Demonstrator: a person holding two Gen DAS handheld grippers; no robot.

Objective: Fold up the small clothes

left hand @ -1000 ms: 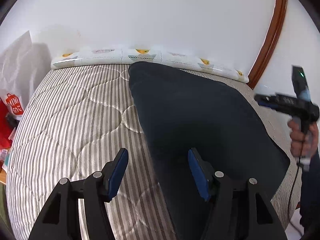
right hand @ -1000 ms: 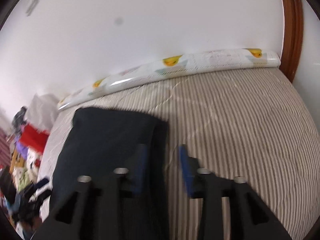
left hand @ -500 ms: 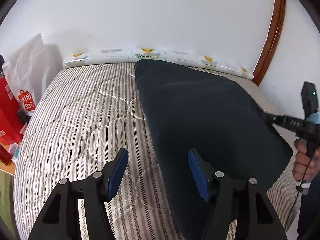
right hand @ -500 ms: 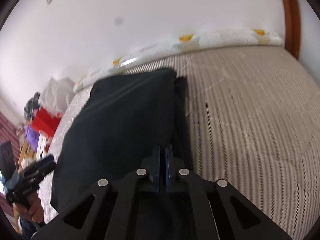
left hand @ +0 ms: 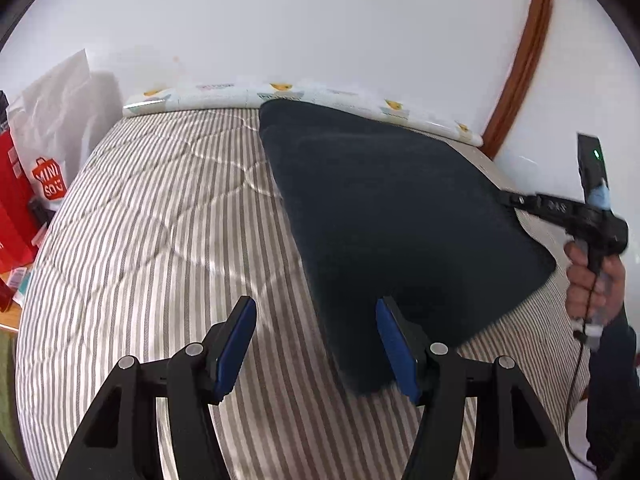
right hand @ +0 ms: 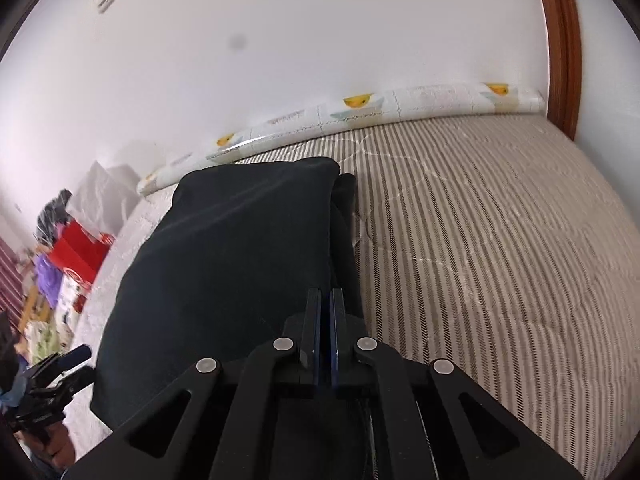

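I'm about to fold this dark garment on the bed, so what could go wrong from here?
The right claw pinches only one edge of the dark navy fabric garment; pulling may drag it askew. The left claw is open, straddling the garment's near corner, so that side could slip or bunch on the striped quilted mattress.
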